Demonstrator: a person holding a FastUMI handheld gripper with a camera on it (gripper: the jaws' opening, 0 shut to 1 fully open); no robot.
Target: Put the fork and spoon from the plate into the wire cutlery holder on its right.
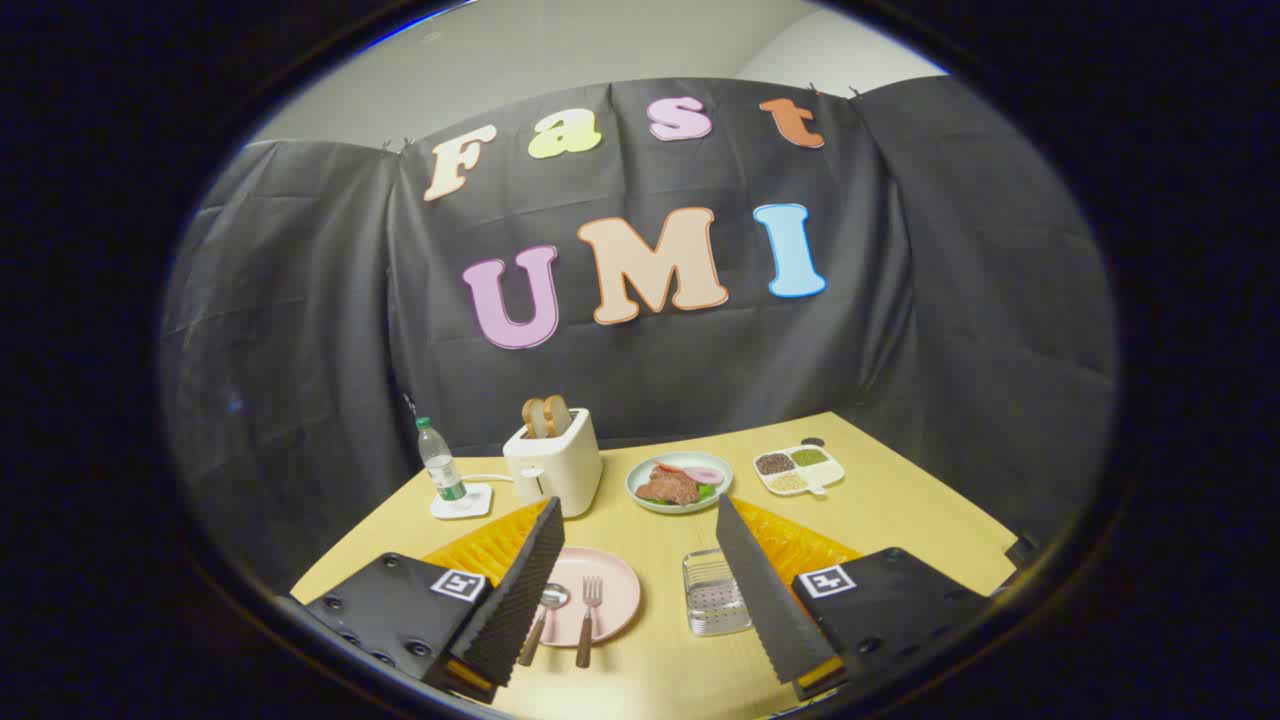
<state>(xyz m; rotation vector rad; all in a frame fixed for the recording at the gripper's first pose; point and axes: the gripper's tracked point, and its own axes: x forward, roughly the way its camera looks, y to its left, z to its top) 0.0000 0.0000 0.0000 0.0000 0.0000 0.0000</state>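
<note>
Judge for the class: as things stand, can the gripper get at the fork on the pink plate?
Probably yes. The gripper is open, and the fork lies on the pink plate between its fingers with nothing on top. The spoon beside it lies close, so a careless close might catch both.

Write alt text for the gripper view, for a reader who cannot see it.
The gripper hangs open above a yellow table, its fingers spread either side of a pink plate holding a spoon and fork, with a wire cutlery holder to the plate's right. Beyond stand a toaster with bread, a water bottle, a food plate and a divided dish.
</note>
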